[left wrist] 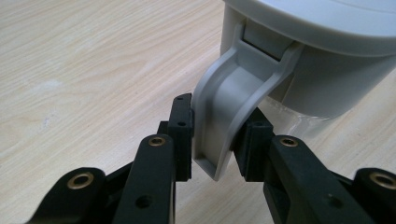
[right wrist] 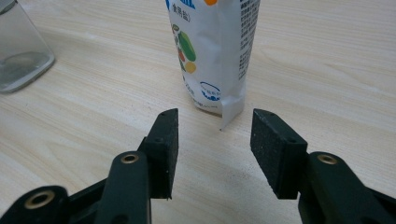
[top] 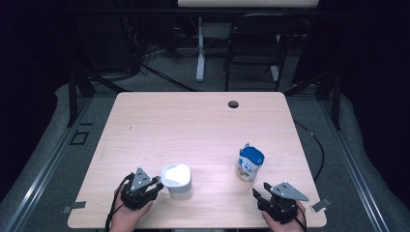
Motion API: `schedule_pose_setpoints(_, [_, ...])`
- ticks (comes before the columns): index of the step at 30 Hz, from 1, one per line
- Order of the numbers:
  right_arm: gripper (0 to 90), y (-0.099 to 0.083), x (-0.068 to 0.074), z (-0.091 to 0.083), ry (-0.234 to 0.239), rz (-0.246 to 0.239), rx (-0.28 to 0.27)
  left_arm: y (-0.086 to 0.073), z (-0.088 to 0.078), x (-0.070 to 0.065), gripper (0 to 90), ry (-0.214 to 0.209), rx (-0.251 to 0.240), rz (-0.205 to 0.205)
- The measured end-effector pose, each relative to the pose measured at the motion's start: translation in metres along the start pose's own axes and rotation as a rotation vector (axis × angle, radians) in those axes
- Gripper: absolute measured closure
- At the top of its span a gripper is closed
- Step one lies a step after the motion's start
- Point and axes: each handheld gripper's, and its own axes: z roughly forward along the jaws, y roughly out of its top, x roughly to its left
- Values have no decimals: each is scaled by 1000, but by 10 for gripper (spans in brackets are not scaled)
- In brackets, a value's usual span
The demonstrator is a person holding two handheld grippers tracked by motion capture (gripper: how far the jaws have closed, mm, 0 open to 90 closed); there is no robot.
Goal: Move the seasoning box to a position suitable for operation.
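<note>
While the near edge of the pale wood-grain table [top: 203, 121] carries both hands, worth reading the grips first. Nearest on the left, left gripper [left wrist: 212, 135] pinching the curved grey plastic handle [left wrist: 229, 107] of the white lidded plastic jug [top: 177, 181], one black pad flat on each side of the handle: probably a hold meant to steady the jug or swing it, since the handle gives the only narrow purchase on so wide a body. Jug standing upright near the front left of the table, just beside that hand. On the right, right gripper [right wrist: 215, 140] spread and empty, jaws aimed at the blue-topped white printed pouch [right wrist: 215, 51] but short of it, apparently lined up for a grasp. Pouch upright at front right, well apart from the jug. Farther back, bare table, then a dark folding chair [top: 254, 43].
</note>
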Motion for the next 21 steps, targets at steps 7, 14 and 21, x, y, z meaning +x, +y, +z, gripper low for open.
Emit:
schedule_pose_setpoints(7, [522, -1, 2, 4, 49, -8, 27, 2, 2, -5, 711, -9, -1, 4])
schedule_pose_setpoints(14, [509, -2, 4, 5, 59, -12, 24, 4, 3, -10, 710, -16, 2, 14])
schedule_pose_setpoints(21, [497, -2, 4, 5, 50, -26, 39, 3, 3, -11, 708, -27, 5, 15])
